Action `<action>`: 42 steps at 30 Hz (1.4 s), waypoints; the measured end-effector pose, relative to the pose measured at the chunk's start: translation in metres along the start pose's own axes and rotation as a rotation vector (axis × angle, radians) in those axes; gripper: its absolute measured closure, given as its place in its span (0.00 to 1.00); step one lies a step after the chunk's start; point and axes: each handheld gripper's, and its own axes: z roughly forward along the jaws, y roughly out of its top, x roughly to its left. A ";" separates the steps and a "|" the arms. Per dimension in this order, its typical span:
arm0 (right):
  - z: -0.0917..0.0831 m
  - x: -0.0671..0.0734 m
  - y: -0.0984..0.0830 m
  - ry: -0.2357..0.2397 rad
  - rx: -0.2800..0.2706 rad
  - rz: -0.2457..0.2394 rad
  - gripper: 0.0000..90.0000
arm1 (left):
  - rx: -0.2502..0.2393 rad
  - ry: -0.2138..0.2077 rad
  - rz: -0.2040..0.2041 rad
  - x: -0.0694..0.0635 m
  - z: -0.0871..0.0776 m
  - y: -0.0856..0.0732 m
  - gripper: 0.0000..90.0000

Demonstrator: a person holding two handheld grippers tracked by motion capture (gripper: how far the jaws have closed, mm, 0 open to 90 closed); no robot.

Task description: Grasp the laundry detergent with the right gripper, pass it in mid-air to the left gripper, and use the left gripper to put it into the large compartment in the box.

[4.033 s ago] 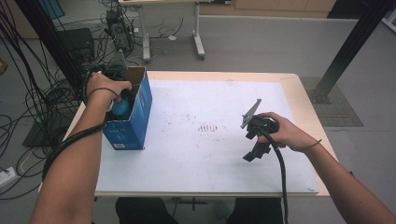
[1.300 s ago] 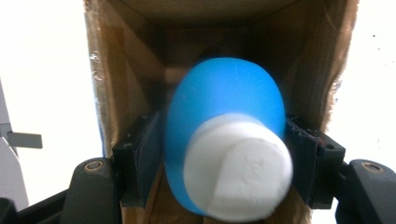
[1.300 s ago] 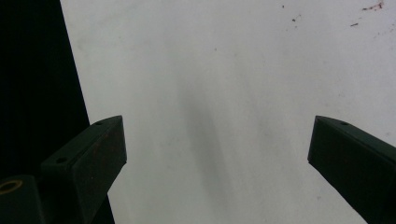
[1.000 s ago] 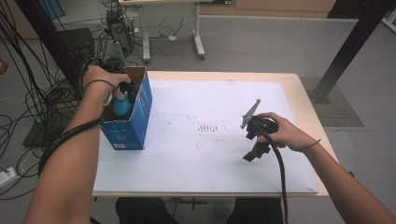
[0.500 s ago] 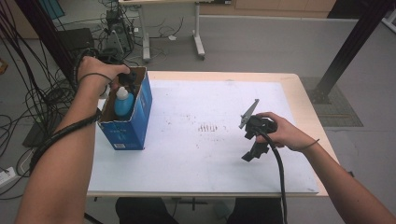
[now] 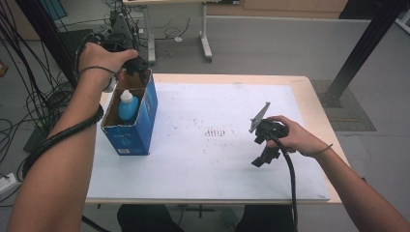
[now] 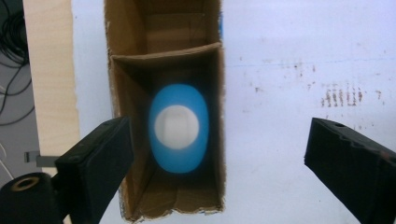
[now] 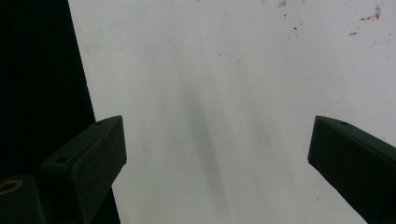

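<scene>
Bottle [image 7: 178, 128], blue with a white cap, stands upright inside the open-topped cardboard box [image 6: 143, 125]. In the left gripper view it lies directly below the left gripper [image 7: 217, 154], between the lines of the two black jaws but well beneath them, and nearer the left jaw than the right. The left gripper is spread wide and grips nothing; no jaw touches the bottle or the box. An inner cardboard divider crosses the box just beyond the bottle, so the bottle occupies the compartment nearest the gripper camera.

In the high view the left hand [image 6: 102, 57] holds the left gripper [image 6: 137, 65] above the far end of the box, at the far left corner of the table [image 6: 309, 104]. The bottle [image 6: 128, 106] sits on the person's side of that gripper, lower than it and apart from it.

The right gripper [image 8: 217, 154] is also spread wide, with nothing between its jaws. It looks down on the bare white sheet [image 8: 233, 93] near the sheet's edge. In the high view the right hand [image 6: 292, 135] holds the right gripper [image 6: 263, 145] over the right part of the sheet [image 6: 217, 159], well apart from the box and bottle. A cluster of brown marks [image 6: 215, 131] lies on the sheet to the left of this gripper.
</scene>
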 end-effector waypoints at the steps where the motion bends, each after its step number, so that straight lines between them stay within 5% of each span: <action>1: 0.000 0.000 -0.001 -0.001 0.001 -0.002 0.05 | 0.003 0.000 0.011 -0.003 -0.001 -0.001 0.08; 14: -0.002 0.007 -0.010 -0.002 0.001 0.024 0.05 | 0.039 -0.059 0.160 -0.059 0.001 -0.012 0.05; 28: -0.007 0.011 -0.016 -0.013 -0.005 0.033 0.05 | 0.076 -0.116 0.319 -0.123 0.020 -0.024 0.06; 42: -0.007 0.014 -0.017 -0.019 0.004 0.037 0.05 | 0.092 -0.174 0.357 -0.150 0.050 -0.038 0.06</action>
